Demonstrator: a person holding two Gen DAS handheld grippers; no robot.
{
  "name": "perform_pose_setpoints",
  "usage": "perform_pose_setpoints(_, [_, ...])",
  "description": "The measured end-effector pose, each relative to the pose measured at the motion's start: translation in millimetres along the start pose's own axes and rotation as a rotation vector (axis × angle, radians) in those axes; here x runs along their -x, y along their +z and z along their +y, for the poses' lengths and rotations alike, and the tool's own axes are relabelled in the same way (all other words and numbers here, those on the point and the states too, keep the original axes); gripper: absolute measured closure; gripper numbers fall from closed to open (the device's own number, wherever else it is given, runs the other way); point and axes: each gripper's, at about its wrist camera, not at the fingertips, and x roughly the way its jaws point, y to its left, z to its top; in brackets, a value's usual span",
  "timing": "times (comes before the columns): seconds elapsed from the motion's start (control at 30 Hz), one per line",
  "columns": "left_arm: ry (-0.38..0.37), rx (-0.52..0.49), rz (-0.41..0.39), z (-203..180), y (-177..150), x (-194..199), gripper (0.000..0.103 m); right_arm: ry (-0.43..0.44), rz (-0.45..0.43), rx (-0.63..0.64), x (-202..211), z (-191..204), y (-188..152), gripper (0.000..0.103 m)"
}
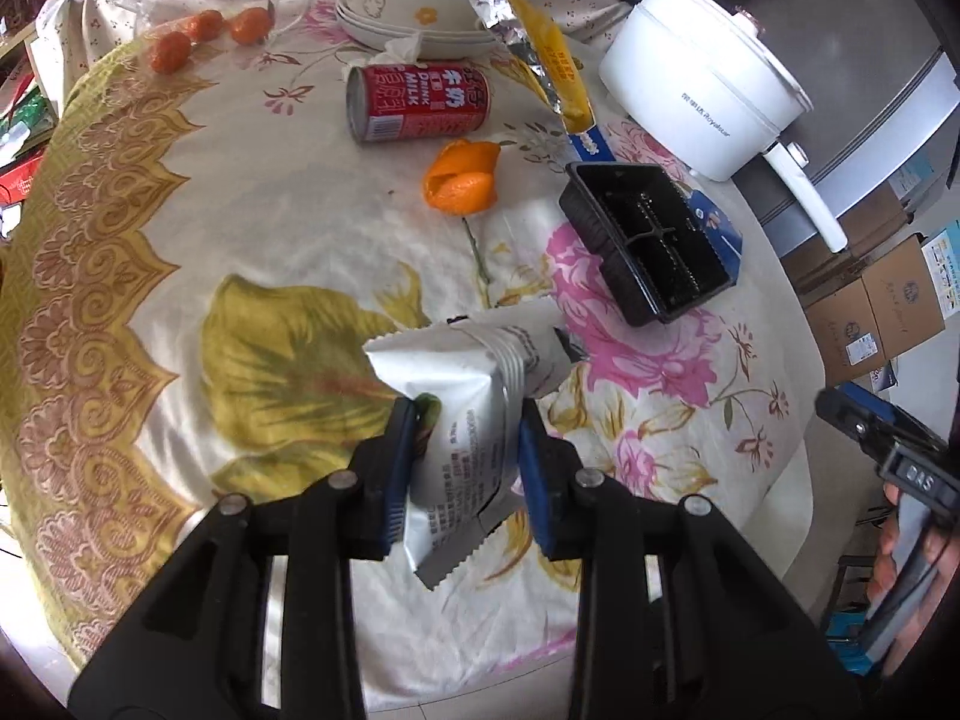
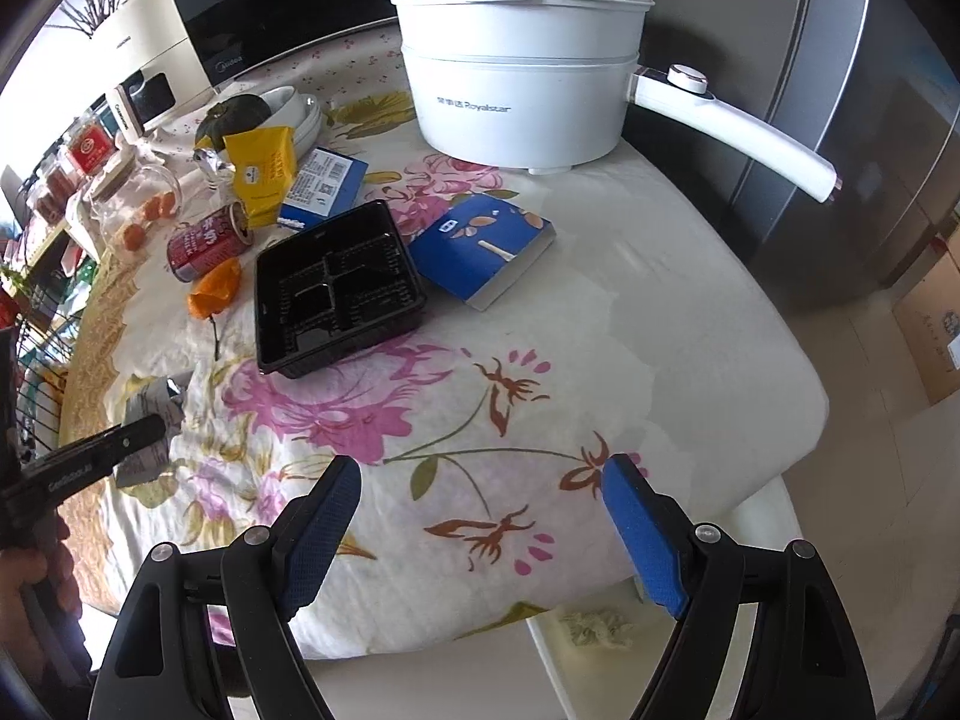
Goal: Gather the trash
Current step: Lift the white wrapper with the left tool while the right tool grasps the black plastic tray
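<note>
**Floral cloth, littered table**

Yellow-bordered flowered tablecloth [image 1: 180, 312] carries a red milk can [image 1: 418, 101], orange peel [image 1: 461, 177], black tray [image 1: 645, 240] and white electric pot [image 1: 699, 96]. The left gripper [image 1: 468, 462] pinches a silver wrapper [image 1: 456, 420] above the cloth; the right gripper [image 2: 480, 534] gapes empty near the table's edge, a steel fridge [image 2: 840, 150] beyond.

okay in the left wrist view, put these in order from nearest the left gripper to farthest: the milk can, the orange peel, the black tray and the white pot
From the left gripper, which is shut on a silver wrapper:
1. Black tray, up to the right.
2. Orange peel, straight ahead.
3. Milk can, beyond the peel.
4. White pot, far right.
</note>
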Motion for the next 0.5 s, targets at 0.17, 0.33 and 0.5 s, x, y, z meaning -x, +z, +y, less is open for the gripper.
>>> perform_pose_setpoints(0.17, [0.001,-0.013,-0.095,21,-14,40,0.068,0.104,0.017,0.032,-13,29,19,0.019])
perform_pose_setpoints(0.33, [-0.081,0.059,-0.108,37,-4,53,0.068,0.152,0.033,0.073,-40,64,48,0.019])
perform_pose_setpoints(0.5, [-0.080,0.043,-0.132,38,1,60,0.068,0.130,0.077,0.080,-77,83,66,0.019])
